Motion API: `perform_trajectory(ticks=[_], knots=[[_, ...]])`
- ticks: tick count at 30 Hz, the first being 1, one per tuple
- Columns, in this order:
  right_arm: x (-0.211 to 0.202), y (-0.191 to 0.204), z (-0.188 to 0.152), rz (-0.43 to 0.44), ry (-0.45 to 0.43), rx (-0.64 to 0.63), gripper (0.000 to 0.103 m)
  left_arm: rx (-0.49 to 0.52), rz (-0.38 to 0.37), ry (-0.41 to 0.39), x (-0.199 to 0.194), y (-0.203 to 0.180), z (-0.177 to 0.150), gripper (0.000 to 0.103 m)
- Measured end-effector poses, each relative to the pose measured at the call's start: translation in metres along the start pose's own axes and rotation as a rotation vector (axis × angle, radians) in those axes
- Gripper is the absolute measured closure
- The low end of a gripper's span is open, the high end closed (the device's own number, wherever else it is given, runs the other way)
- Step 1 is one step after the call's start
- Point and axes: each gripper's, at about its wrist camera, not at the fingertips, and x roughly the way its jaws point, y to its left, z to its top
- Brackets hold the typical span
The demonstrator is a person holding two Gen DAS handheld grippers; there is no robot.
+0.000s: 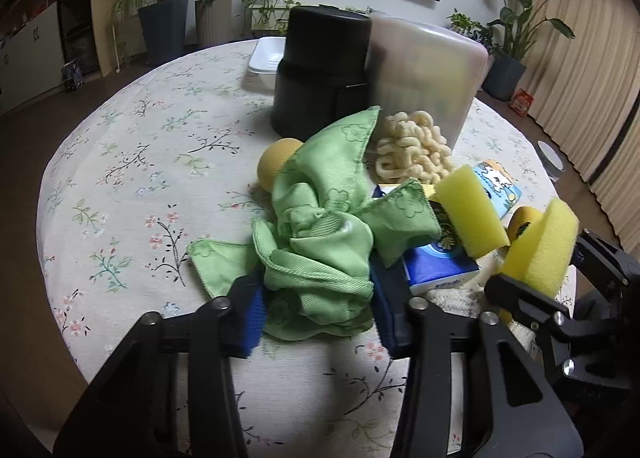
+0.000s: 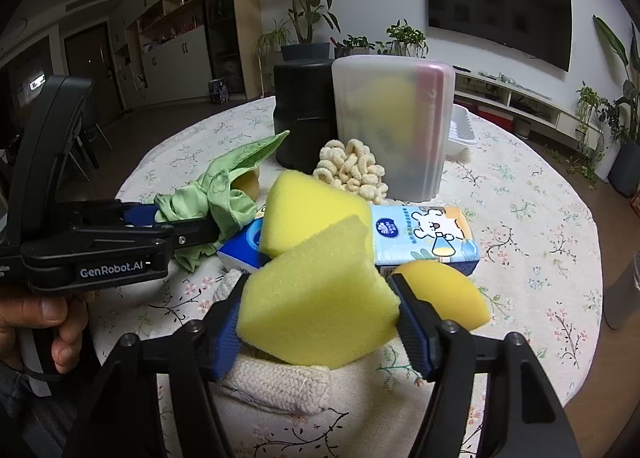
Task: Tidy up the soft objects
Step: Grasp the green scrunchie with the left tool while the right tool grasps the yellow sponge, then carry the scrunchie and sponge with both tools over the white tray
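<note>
Nearest the right wrist camera, the right claw [image 2: 318, 322] is clamped on a yellow foam sponge wedge [image 2: 316, 294], its blue pads pressing both flanks. Under it lies a cream knitted cloth pad [image 2: 280, 382] on the floral-clothed round desk [image 2: 540, 217]. In the left wrist view, the left claw [image 1: 316, 310] is clamped on a crumpled green microfibre cloth [image 1: 320, 225], bunched between the blue pads, with a loose corner trailing on the desk.

Just behind these sit a second yellow foam sponge wedge [image 2: 308, 213], a blue tissue packet [image 1: 438, 262], a pale-blue tissue packet printed with a cartoon bear [image 2: 428, 238] and a yellow-orange rounded sponge [image 2: 444, 294], all crowded and touching. A yellow-orange ball [image 1: 276, 161] peeks out behind the green cloth.

Further back lies a cream chenille looped mitt [image 2: 352, 169], against a frosted translucent plastic box [image 2: 392, 129] standing beside a black cylindrical bin [image 1: 320, 69]. Something yellow shows dimly through the box wall, so one item may already be stowed; I cannot tell what it is. A white plastic tray [image 1: 266, 55] sits beyond.

By my reading the sorting is at an early stage: two items are only just gripped, neither is carried to a container, and most soft things remain in one heap on the desk.
</note>
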Motion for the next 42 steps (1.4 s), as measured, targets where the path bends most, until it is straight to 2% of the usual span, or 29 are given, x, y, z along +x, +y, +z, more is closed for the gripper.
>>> perform_trajectory(ticks=[5,11,19,25,29,36,42], knots=[[-0.003,-0.004,0.0,0.013,-0.013,0.022,0.043,-0.003,-0.021,0.002,-0.002,-0.002,0.0,0.076],[-0.011,-0.009,0.002,0.017,-0.05,0.044,0.048,-0.029,-0.039,-0.018,-0.006,0.002,-0.001,0.083],[-0.033,-0.013,0.005,0.052,-0.171,0.076,0.048,-0.088,-0.064,-0.089,-0.022,0.016,0.001,0.085],[-0.041,-0.018,0.004,0.054,-0.206,0.097,0.048,-0.099,-0.086,-0.134,-0.039,0.016,-0.001,0.085],[-0.049,-0.024,0.006,0.053,-0.226,0.118,0.048,-0.1,-0.072,-0.152,-0.052,0.016,-0.004,0.085],[-0.054,-0.056,0.009,0.015,-0.19,0.23,0.048,-0.138,-0.045,-0.137,-0.066,0.029,-0.008,0.085],[-0.064,-0.076,0.012,-0.041,-0.174,0.258,0.048,-0.158,-0.03,-0.139,-0.074,0.041,-0.004,0.084]])
